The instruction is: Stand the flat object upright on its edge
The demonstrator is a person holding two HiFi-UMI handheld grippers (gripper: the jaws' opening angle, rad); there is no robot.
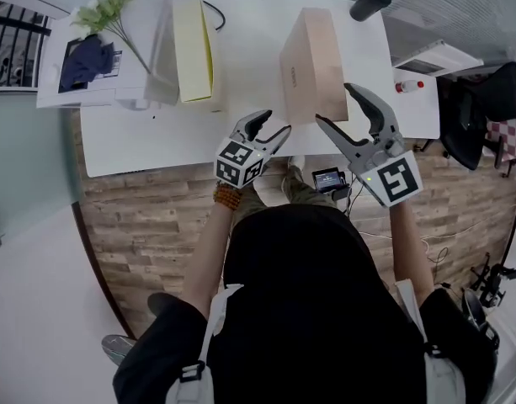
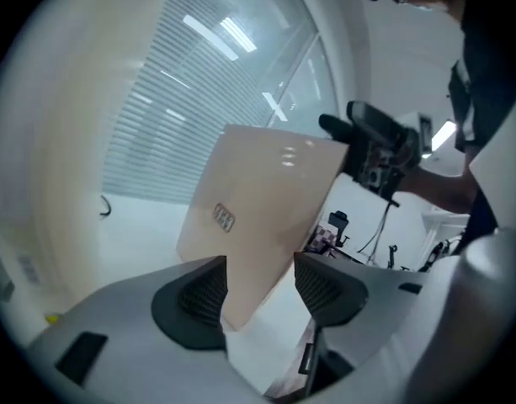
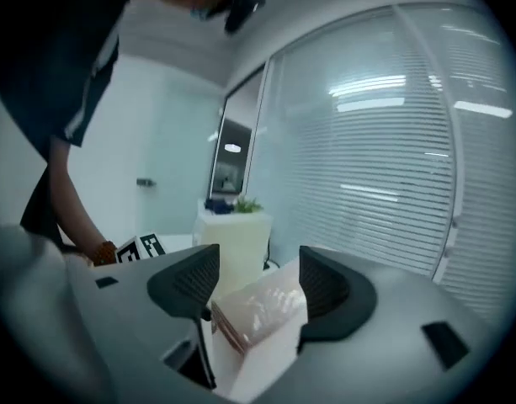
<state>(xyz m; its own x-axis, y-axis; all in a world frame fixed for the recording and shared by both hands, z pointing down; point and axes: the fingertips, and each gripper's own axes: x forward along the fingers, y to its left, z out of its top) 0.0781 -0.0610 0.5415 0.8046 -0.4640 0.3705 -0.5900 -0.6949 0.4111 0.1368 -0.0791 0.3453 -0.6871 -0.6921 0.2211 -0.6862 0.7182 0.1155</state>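
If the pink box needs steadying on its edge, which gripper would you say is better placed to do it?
Probably the right gripper: in the head view its open jaws flank a near corner of the pink box, while the left gripper, also open, sits just short of it.

The flat box [image 1: 312,66] is pale pinkish-brown, smooth and a bit shiny. It stands up on one long thin edge on the white surface [image 1: 156,141], close to the front. Its long side runs away from the person. A small mark shows on the big side that faces left.
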